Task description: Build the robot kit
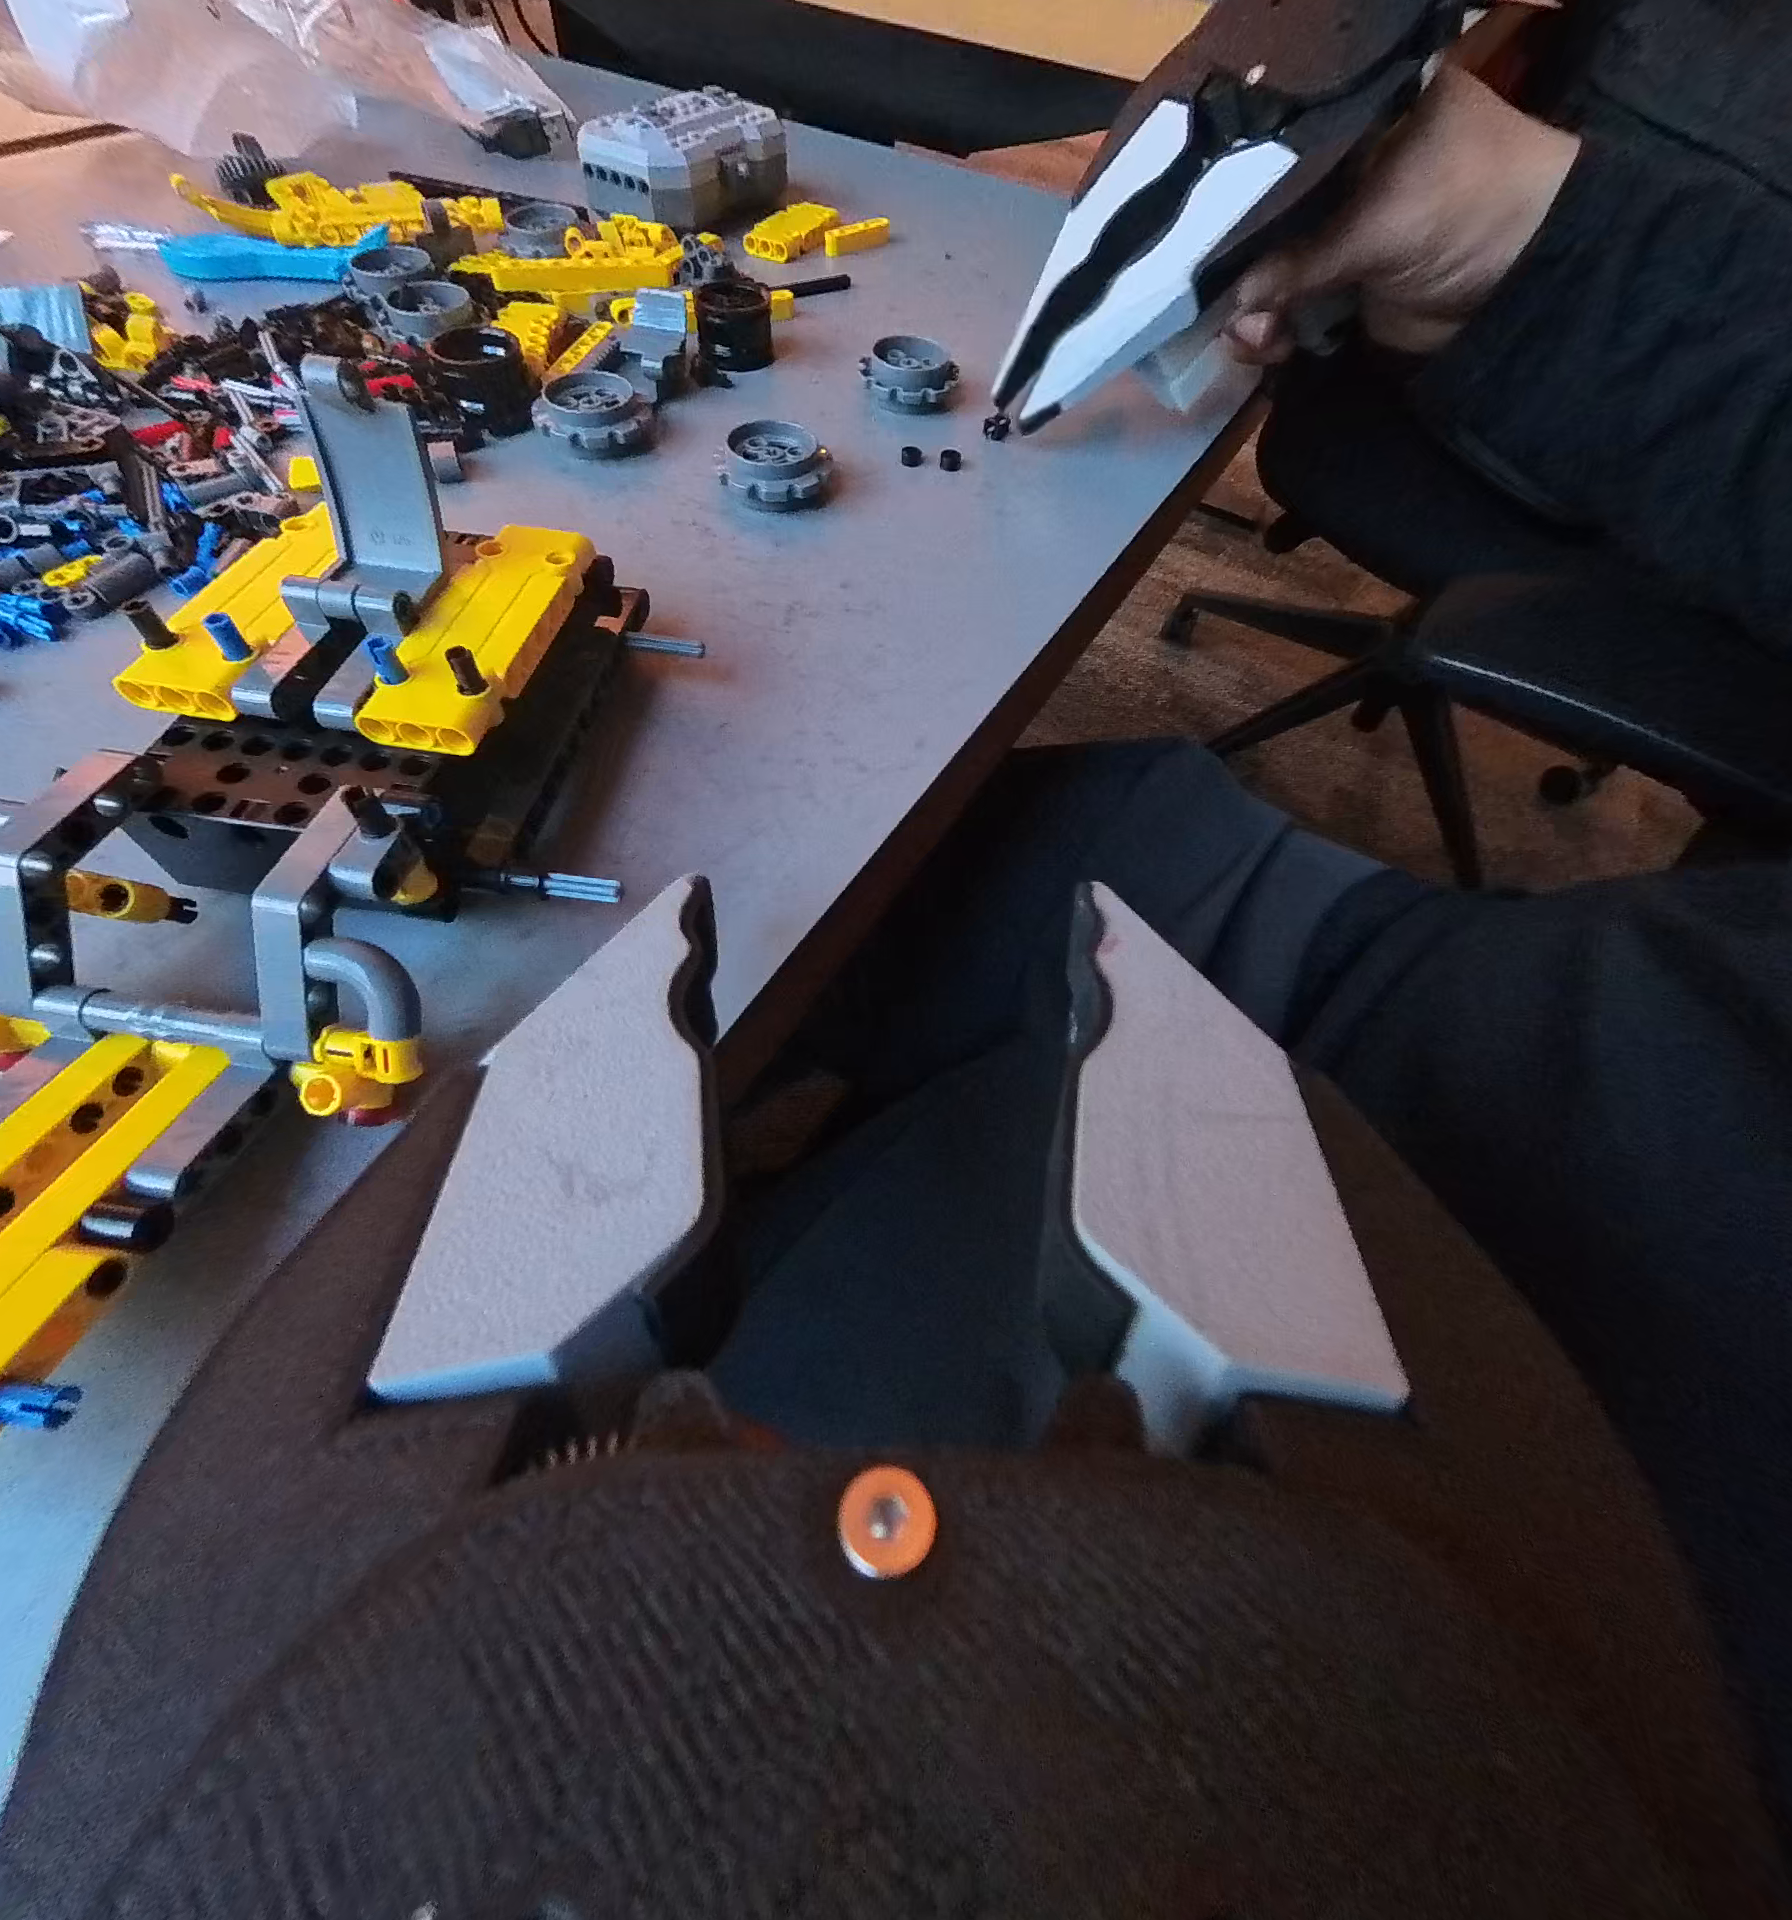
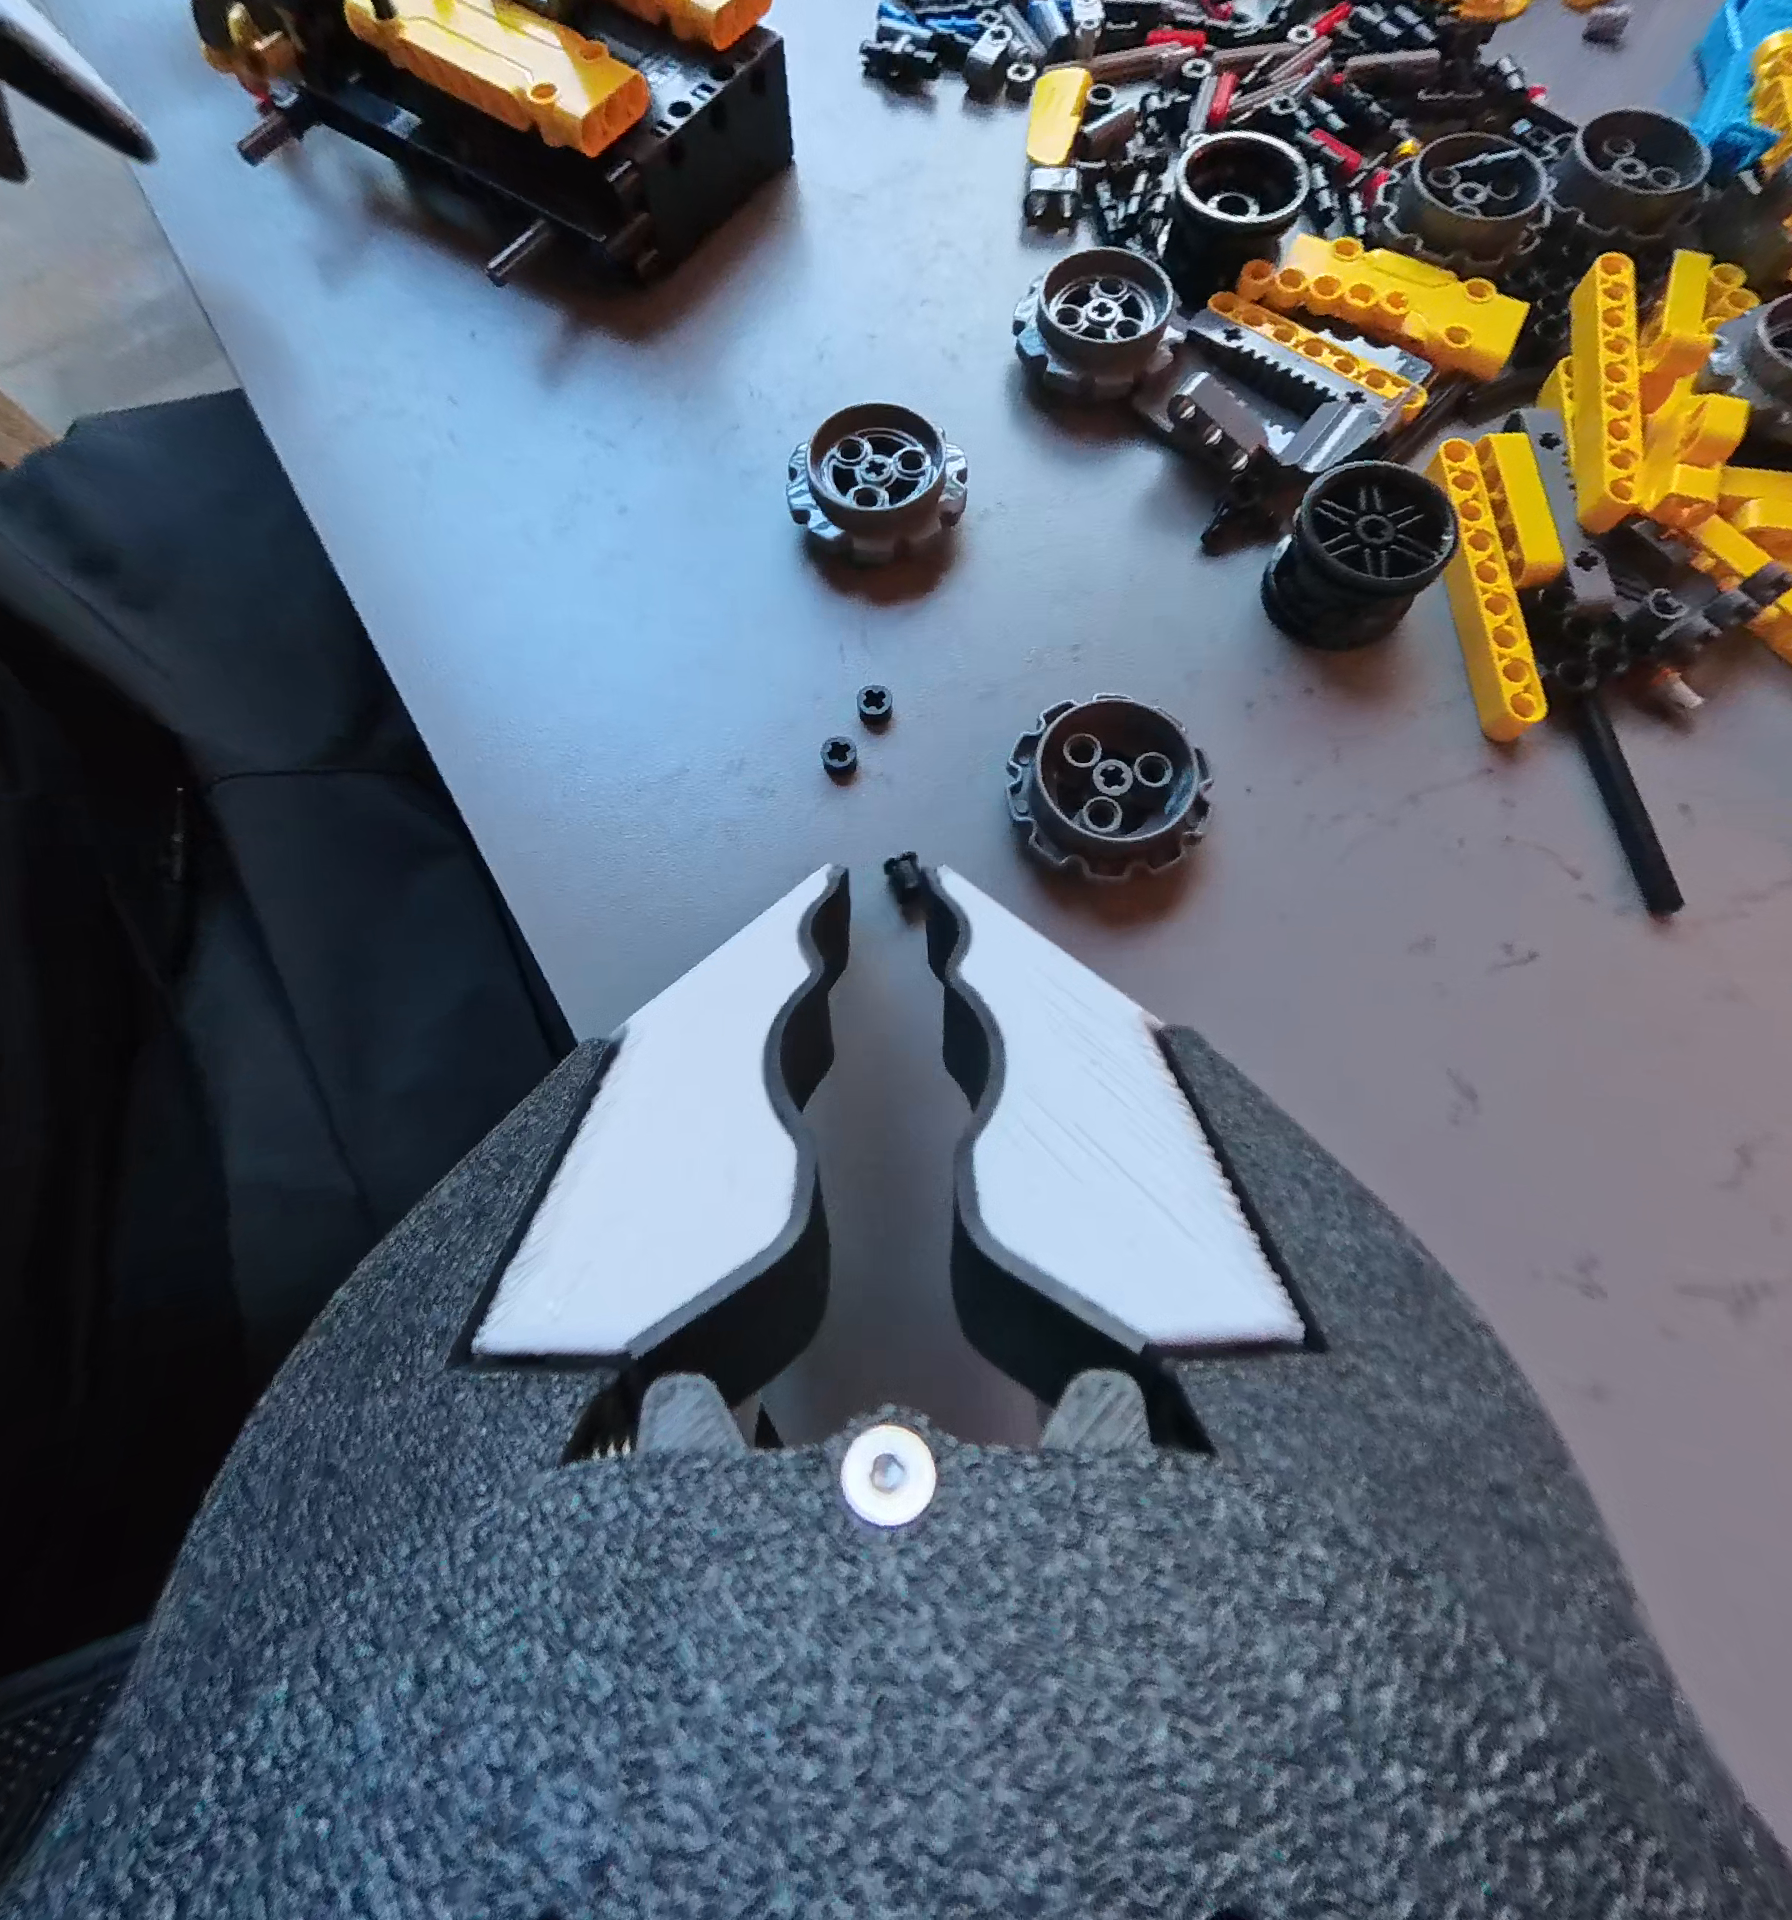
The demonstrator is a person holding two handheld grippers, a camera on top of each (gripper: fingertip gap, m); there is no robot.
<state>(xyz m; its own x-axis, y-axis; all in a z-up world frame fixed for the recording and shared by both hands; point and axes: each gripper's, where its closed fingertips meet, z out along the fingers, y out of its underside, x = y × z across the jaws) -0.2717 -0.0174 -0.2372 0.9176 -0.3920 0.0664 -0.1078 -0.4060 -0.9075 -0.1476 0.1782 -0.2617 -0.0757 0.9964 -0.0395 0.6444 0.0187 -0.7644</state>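
Right gripper (image 2: 890, 878) sits low over the grey table (image 2: 580, 582), jaws parted by a narrow gap. Small black bush (image 2: 904, 876) lies at the tips, touching the inner edge of the right-hand finger; the left-hand finger is clear of it, so the piece is not clamped. In the left wrist view the same gripper (image 1: 1017, 416) comes down at a slant from a hand (image 1: 1411, 229) in a dark sleeve, the bush (image 1: 994, 425) just at its tips near the table edge.

Two more black bushes (image 2: 858, 732) stand just beyond the tips, close to each other but apart. Dark grey wheel hub (image 2: 1110, 787) lies just right of the tips; a second hub (image 2: 876, 483) farther ahead. Black tyre (image 2: 1359, 556) and a heap of yellow beams (image 2: 1598, 416) lie farther right, with small black, red and blue pins behind. Yellow-and-black assembly (image 2: 559, 104) at upper left.

Left gripper (image 1: 892, 987) is wide open and holds nothing; it hangs over the table edge (image 1: 975, 727), one finger above the tabletop, the other above the person's dark-clothed lap. Nearest to it on the left is the yellow and grey built frame (image 1: 248, 935). Grey block unit (image 1: 679, 156) and clear plastic bags (image 1: 248, 62) at the far end; black office chair (image 1: 1494, 665) on the floor beyond.
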